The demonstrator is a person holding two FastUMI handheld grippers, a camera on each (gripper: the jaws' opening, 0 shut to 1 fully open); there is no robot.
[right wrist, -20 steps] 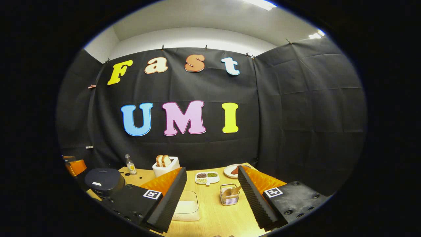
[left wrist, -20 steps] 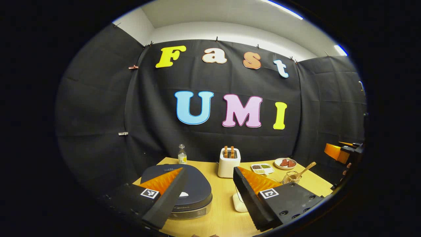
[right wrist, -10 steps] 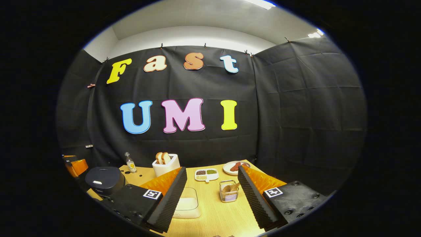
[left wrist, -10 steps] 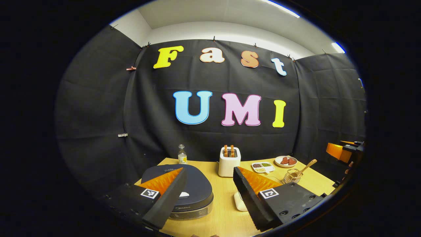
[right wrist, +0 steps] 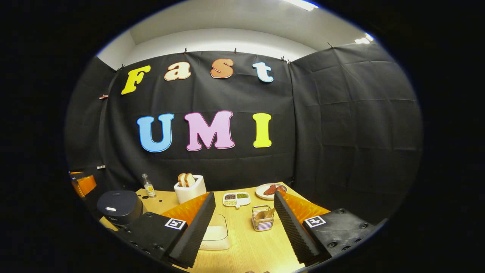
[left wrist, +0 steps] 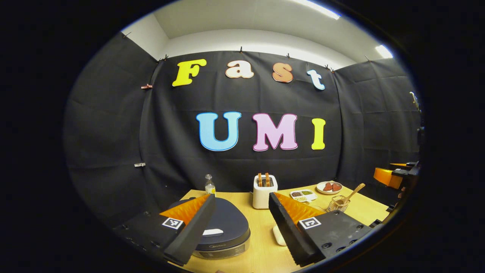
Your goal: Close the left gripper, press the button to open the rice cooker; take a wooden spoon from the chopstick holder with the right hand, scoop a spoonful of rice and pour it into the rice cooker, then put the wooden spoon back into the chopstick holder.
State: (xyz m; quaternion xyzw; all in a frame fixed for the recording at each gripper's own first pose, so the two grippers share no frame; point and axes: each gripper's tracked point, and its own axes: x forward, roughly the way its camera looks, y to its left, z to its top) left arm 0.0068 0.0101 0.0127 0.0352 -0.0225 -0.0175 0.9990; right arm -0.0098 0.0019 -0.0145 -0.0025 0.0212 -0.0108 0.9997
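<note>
Left hand-held gripper (left wrist: 239, 223): fingers spread wide apart, holding nothing, poised above the dark round rice cooker (left wrist: 223, 227), whose lid is down. Judged as lining up over the pale oblong button (left wrist: 213, 232) on the lid; the task wants these fingers brought together first, which is not yet done.
Right hand-held gripper (right wrist: 244, 223): fingers likewise apart and empty, aimed so the small wire chopstick holder (right wrist: 262, 220) sits in the gap ahead, probably readying for the spoon.
Wooden spoon (left wrist: 352, 194): leaning in the wire holder, handle angled up and right, free to be pinched.
Rice container: a shallow pale tray (right wrist: 214, 237) lies on the light wooden surface (right wrist: 246, 250), just beside the right gripper's left-hand finger.
Background items: white toaster with bread slices (left wrist: 264, 191), small glass bottle (left wrist: 208, 184), plate (left wrist: 329, 187).
Change from half a second ago: in the left gripper view the cooker and its button sit lower and larger, suggesting a slight advance; the right gripper view barely shifts.
</note>
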